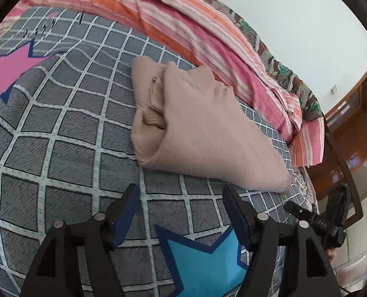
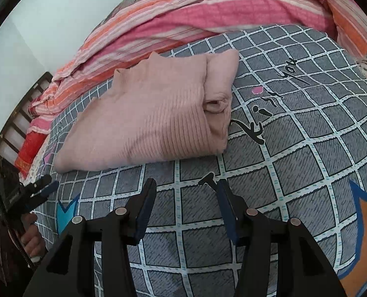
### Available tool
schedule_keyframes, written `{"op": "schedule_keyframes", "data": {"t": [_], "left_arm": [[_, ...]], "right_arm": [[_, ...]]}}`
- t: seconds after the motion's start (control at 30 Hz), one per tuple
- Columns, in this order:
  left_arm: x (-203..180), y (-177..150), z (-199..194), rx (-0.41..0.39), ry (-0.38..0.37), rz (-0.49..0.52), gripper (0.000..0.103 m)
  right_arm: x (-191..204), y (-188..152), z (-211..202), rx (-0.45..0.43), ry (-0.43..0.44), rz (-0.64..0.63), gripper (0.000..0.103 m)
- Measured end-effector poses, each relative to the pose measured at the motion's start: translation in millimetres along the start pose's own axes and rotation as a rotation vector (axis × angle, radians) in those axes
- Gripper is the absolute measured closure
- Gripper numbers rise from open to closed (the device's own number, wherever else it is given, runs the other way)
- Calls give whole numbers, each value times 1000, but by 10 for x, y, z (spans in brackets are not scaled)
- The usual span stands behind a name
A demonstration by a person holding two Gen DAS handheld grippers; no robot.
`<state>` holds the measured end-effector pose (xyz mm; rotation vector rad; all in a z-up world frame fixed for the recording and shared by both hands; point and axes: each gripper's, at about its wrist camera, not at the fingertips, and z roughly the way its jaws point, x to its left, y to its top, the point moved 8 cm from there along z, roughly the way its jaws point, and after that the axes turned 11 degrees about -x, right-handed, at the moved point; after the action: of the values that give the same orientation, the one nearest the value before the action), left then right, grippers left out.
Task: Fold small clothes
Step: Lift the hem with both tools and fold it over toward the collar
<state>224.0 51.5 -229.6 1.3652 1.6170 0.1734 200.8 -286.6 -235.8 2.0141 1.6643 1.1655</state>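
Observation:
A pale pink ribbed knit garment [image 1: 203,123] lies folded into a compact bundle on the grey checked bedspread [image 1: 59,128]. It also shows in the right wrist view [image 2: 153,118], with a rolled cuff tucked in at its side. My left gripper [image 1: 181,198] is open and empty, hovering just short of the bundle's near edge. My right gripper [image 2: 186,190] is open and empty, also just short of the bundle. The left gripper also shows at the left edge of the right wrist view [image 2: 42,185]. The right gripper shows at the right of the left wrist view [image 1: 307,212].
A pink and orange striped blanket [image 1: 183,24] is heaped along the far side of the bed, close behind the garment. A wooden door [image 1: 352,128] stands past the bed's right end. A slatted bed frame [image 2: 17,113] shows at the left.

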Motion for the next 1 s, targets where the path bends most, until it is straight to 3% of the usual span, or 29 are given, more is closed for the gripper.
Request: {"op": "schedule_keyframes", "data": {"t": [0.3,0.7,0.8,0.9,0.93,0.97,1.0], "left_arm": [[-85,55,240,-20,-45,-93,33],[-60,323,595,-88,-11,-148,35],[-35,386,680,-90,15,-153,40],[14,410,714,-92,61,-157,55],[40,411,716,-92,73,-166,61],[71,404,714,-88,79,-175,76],[91,386,716,-75,71,-186,85]], "right_arm": [[53,104,170,-44,26,102,44],[-64,400,503,-75,40,272,43],[-87,464,579,-79,35,285,43],[-118,498,636,-80,1,266,56],[-126,506,651,-79,-7,259,70],[-119,500,677,-64,7,262,86],[-101,484,699,-45,38,277,91]]}}
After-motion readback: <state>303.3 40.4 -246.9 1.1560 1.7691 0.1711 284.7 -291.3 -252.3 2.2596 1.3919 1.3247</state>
